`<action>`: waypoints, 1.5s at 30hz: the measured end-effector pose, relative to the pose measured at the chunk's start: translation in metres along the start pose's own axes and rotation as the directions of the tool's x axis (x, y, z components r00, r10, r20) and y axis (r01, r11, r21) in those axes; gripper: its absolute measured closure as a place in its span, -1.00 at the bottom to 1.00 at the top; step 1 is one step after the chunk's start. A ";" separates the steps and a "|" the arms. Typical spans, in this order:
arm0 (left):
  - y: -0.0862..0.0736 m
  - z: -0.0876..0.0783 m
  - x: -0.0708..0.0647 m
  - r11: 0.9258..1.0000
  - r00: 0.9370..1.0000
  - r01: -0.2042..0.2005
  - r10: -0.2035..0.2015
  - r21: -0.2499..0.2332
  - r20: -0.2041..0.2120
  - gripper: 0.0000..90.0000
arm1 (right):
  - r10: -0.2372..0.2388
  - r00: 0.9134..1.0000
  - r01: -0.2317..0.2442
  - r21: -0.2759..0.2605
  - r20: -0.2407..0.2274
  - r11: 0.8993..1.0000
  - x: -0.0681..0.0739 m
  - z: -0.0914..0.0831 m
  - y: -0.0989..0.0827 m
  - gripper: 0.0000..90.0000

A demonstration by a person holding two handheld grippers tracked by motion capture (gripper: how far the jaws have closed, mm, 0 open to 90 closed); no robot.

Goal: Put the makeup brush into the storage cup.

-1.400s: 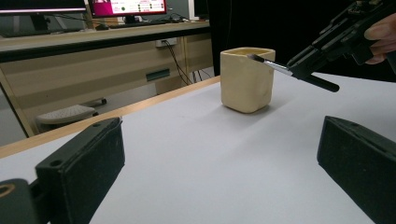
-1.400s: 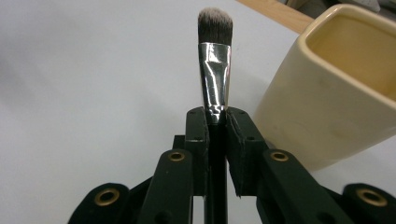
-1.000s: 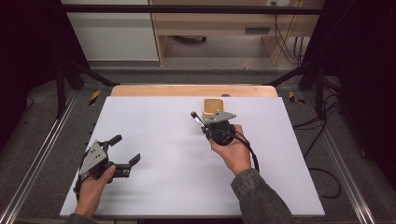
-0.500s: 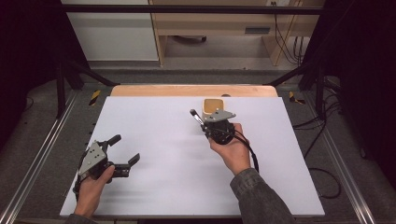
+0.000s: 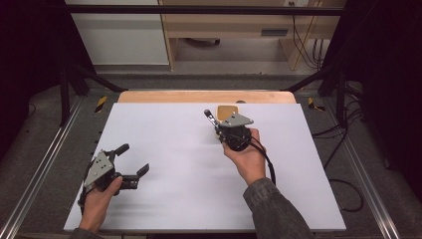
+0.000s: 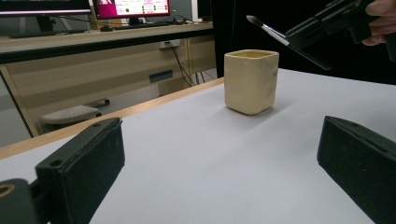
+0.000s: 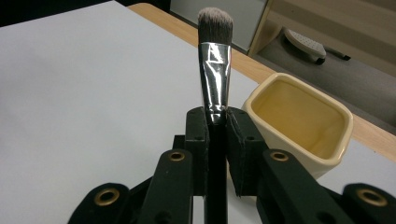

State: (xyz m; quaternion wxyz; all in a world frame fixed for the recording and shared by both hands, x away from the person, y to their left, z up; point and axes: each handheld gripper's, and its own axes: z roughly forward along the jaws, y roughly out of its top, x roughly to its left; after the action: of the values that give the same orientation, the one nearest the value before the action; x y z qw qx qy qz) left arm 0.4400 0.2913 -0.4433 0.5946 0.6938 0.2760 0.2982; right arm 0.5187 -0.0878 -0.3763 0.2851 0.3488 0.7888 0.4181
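We have the brush (image 7: 215, 70) clamped in the right gripper (image 7: 217, 119), raised just beside the cup (image 7: 299, 121). Next we tip it into the cup. Our left gripper (image 5: 130, 164) rests released, well apart from the cup.

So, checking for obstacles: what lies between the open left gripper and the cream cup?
Nothing: in the left gripper view, bare white table runs from the left gripper to the cream cup.

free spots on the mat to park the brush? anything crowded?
Bare mat runs from the open left gripper across to the right gripper, which is shut on the brush. More bare mat lies right of the right hand and along the near edge. It is crowded at the far edge, around the cream cup.
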 end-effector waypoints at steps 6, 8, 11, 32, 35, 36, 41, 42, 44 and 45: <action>0.000 0.000 0.000 1.000 1.000 0.000 0.000 0.001 -0.001 -0.99 | 0.000 1.000 0.000 -0.013 0.014 1.000 0.000 0.002 0.002 0.76; 0.000 0.000 0.000 1.000 1.000 0.005 -0.005 -0.003 -0.002 -0.99 | -0.002 1.000 0.003 -0.015 0.016 1.000 -0.001 0.003 0.002 0.76; 0.000 0.000 0.000 1.000 1.000 0.006 -0.006 -0.003 -0.002 -0.99 | -0.004 1.000 0.004 -0.016 0.023 1.000 -0.001 0.003 0.004 0.76; 0.000 0.000 0.000 1.000 1.000 0.006 -0.006 -0.006 -0.002 -0.99 | -0.008 1.000 0.009 -0.042 0.030 0.999 -0.003 0.004 0.006 0.76; 0.000 0.000 0.000 1.000 1.000 0.006 -0.006 -0.007 -0.002 -0.99 | -0.003 1.000 0.004 -0.038 0.031 0.999 -0.002 0.005 0.006 0.76; 0.000 0.000 0.000 1.000 1.000 0.005 -0.006 -0.006 -0.001 -0.99 | -0.002 1.000 0.003 -0.039 0.031 0.999 -0.002 0.005 0.006 0.76; 0.000 0.000 0.000 1.000 1.000 0.006 -0.006 -0.007 -0.002 -0.99 | 0.003 0.999 -0.001 -0.049 0.036 0.999 -0.004 0.006 0.007 0.76; 0.000 0.000 0.000 1.000 1.000 0.006 -0.006 -0.006 -0.002 -0.99 | 0.007 0.999 -0.005 -0.048 0.037 0.999 -0.005 0.006 0.007 0.76; 0.000 0.000 0.000 1.000 1.000 0.005 -0.005 -0.006 -0.002 -0.99 | 0.009 0.999 -0.007 -0.061 0.040 0.998 -0.006 0.006 0.007 0.76; 0.000 0.000 0.000 1.000 1.000 0.005 -0.005 -0.006 -0.002 -0.99 | 0.005 0.999 -0.002 -0.066 0.041 0.998 -0.006 0.006 0.007 0.76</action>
State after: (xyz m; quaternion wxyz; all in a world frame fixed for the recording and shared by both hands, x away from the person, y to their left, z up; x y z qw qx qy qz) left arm 0.4401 0.2914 -0.4432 0.5972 0.6911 0.2774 0.2981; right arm 0.5290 -0.0873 -0.3724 0.3119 0.3489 0.7681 0.4371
